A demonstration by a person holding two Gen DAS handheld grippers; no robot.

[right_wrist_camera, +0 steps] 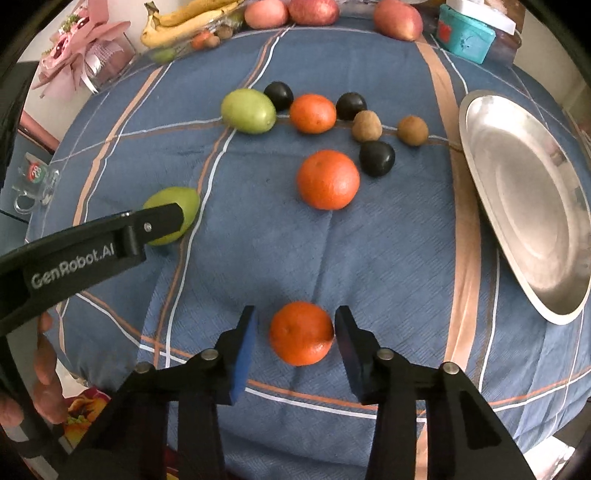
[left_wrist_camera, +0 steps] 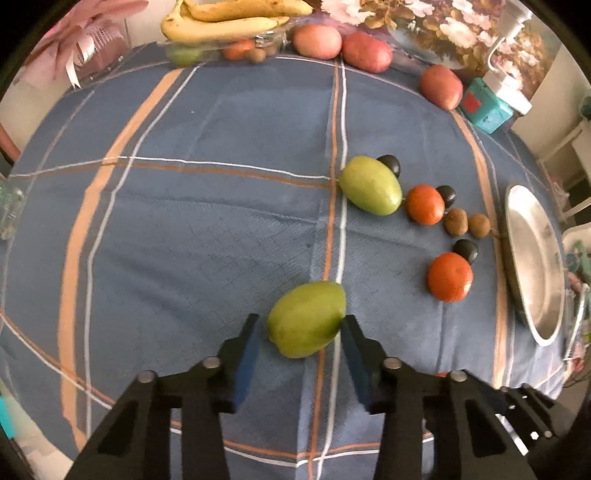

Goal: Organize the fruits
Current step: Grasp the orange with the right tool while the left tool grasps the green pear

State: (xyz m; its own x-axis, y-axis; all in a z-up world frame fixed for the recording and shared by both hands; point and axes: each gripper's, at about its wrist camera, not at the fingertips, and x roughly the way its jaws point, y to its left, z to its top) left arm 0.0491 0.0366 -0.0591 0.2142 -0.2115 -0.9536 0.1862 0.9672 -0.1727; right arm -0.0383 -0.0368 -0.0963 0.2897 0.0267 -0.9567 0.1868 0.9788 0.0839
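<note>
My left gripper [left_wrist_camera: 301, 328] is open around a green mango [left_wrist_camera: 306, 319]; the right pad touches it and a small gap shows at the left pad. It also shows in the right wrist view [right_wrist_camera: 171, 218]. My right gripper [right_wrist_camera: 295, 332] is open around an orange [right_wrist_camera: 301, 332], right pad touching, gap at the left. A second green mango [right_wrist_camera: 248, 110], two more oranges [right_wrist_camera: 328, 179] [right_wrist_camera: 312, 113], three dark plums [right_wrist_camera: 376, 158] and two kiwis [right_wrist_camera: 366, 126] lie on the blue checked tablecloth [right_wrist_camera: 369, 258]. A silver plate [right_wrist_camera: 532, 206] stands at the right.
Bananas [left_wrist_camera: 221, 22] on a clear tray, red mangoes [left_wrist_camera: 365, 51] and a teal box [left_wrist_camera: 487, 105] line the far edge. A pink bouquet [right_wrist_camera: 77, 62] and a glass mug [right_wrist_camera: 35, 182] stand at the left. The person's hand [right_wrist_camera: 48, 384] shows bottom left.
</note>
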